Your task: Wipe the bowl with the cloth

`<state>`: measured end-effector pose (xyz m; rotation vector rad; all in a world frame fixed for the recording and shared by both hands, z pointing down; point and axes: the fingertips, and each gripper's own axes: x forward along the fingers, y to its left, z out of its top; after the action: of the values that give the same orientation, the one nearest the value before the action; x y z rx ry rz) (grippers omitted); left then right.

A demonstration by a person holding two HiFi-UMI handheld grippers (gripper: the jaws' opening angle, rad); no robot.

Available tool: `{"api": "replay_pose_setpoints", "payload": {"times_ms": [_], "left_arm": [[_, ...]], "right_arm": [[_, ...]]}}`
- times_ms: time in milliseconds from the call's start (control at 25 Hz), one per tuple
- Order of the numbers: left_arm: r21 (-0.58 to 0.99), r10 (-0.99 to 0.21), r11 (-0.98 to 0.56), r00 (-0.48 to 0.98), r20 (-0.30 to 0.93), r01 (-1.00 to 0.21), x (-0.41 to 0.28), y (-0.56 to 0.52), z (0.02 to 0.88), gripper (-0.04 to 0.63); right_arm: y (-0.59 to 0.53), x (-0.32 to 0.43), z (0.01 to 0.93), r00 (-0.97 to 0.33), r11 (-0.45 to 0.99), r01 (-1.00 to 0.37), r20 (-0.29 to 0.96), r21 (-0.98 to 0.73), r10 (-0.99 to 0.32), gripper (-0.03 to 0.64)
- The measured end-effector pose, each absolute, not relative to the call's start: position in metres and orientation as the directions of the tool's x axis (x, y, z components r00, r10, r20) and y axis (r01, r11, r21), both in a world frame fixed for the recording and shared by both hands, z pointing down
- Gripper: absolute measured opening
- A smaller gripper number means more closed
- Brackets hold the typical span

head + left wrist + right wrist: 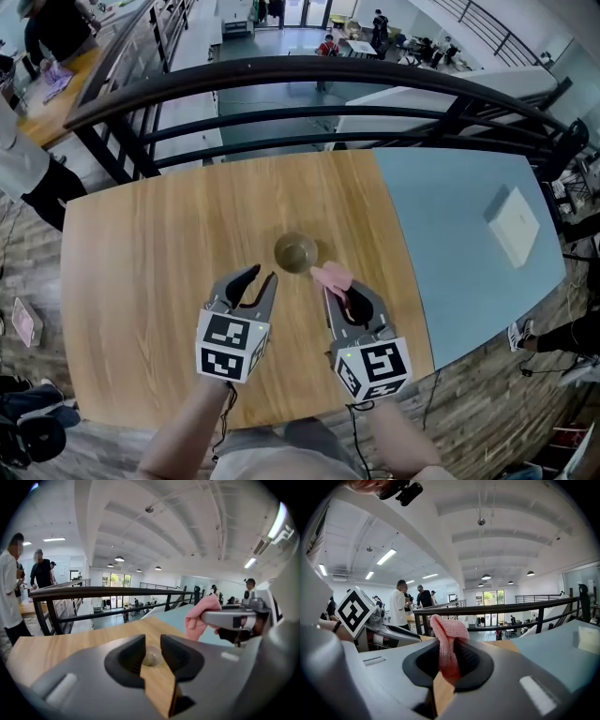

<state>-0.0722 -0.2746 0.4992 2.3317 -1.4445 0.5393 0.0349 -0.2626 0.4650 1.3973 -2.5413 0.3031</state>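
Left hand-held gripper point(262, 278): jaws apart, nothing between, angled forward and down. Right hand-held gripper point(343, 292): jaws clamped on pink cloth point(331, 276). Forearms point(192, 436) side by side.

A small round bowl point(295, 252), greenish-brown inside, stands upright near the middle of the wooden table point(159, 253). The cloth point(333, 277), pink, open-knit and bunched into a fold, is pinched in the right gripper point(342, 292), just beside the bowl at its four o'clock.
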Motion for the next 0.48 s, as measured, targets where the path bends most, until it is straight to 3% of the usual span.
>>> {"api": "replay_pose_setpoints", "payload": {"times_ms": [480], "left_arm": [[0.183, -0.68, -0.417, 0.439, 0.587, -0.89, -0.062, -0.335, 0.603, 0.11]], "right_arm": [[-0.309, 0.037, 0.548, -0.51, 0.514, -0.852, 0.376, -0.098, -0.774, 0.041]]}}
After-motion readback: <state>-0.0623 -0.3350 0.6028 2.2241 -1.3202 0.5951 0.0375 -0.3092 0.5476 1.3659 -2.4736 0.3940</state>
